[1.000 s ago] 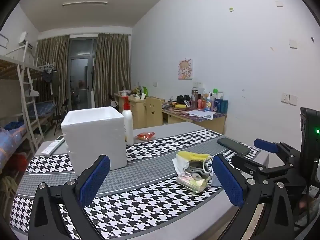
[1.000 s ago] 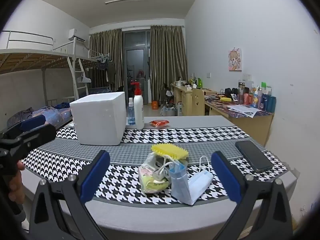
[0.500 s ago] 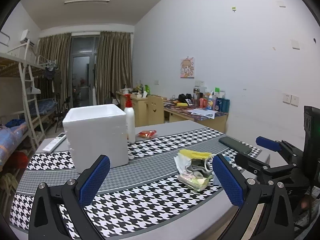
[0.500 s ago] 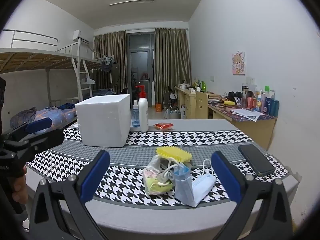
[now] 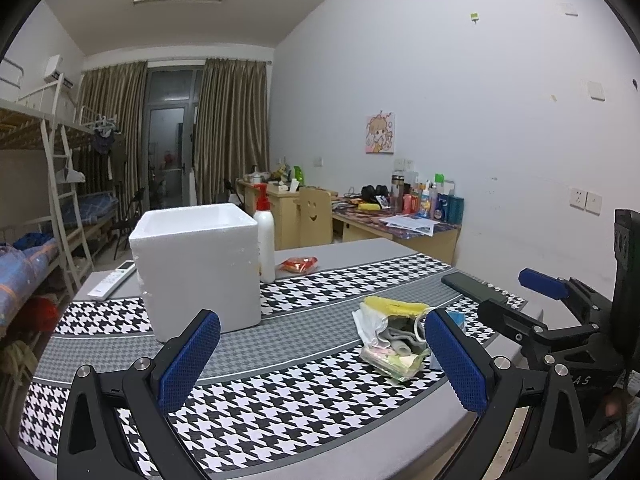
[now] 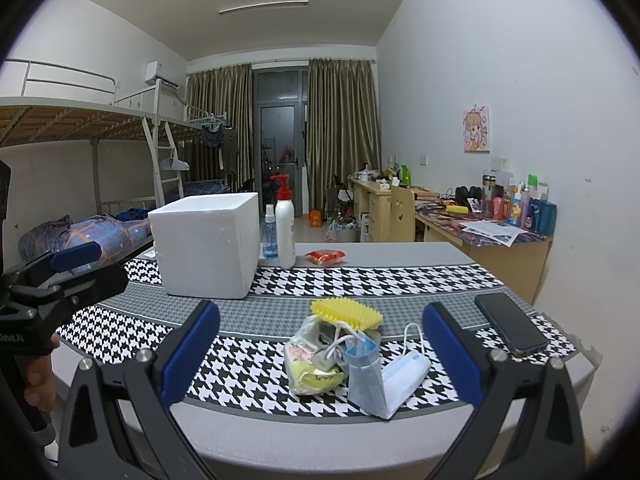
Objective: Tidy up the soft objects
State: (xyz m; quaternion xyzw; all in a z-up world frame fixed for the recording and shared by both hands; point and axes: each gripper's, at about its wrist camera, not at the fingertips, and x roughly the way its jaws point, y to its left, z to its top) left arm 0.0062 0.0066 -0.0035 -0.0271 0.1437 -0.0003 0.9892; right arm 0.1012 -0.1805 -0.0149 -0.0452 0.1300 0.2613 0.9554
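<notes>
Two grippers up over the near table edge, both w/ jaws spread wide, nothing between the blue pads. Left gripper (image 5: 322, 354) looks across the houndstooth table runner (image 5: 280, 408); right gripper (image 6: 320, 354) sits at approx 3 o'clock in the left wrist view, and the left one shows at 9 o'clock in the right wrist view, w/ a hand (image 6: 38, 380) on its grip.

Soft stuff is one heap (image 6: 320, 356) on the runner, at 12 o'clock just ahead of the right gripper, between its pads in that view: crumpled plastic bag w/ cloth bits, yellow nubby pad (image 6: 346, 314) on top, blue face masks (image 6: 384, 376) leaning on its 3 o'clock side. From the left gripper the heap is at approx 2 o'clock.

White foam box (image 5: 198, 266), top open, stands upright at 11 o'clock, well apart from the heap. Pump bottle (image 6: 285, 232) and small spray bottle (image 6: 270, 236) just beside the box's right side. Red packet (image 6: 325, 257) farther back. Dark phone (image 6: 510, 328) flat at 2 o'clock near the table's right edge. Remote (image 5: 114, 278) left of the box.
</notes>
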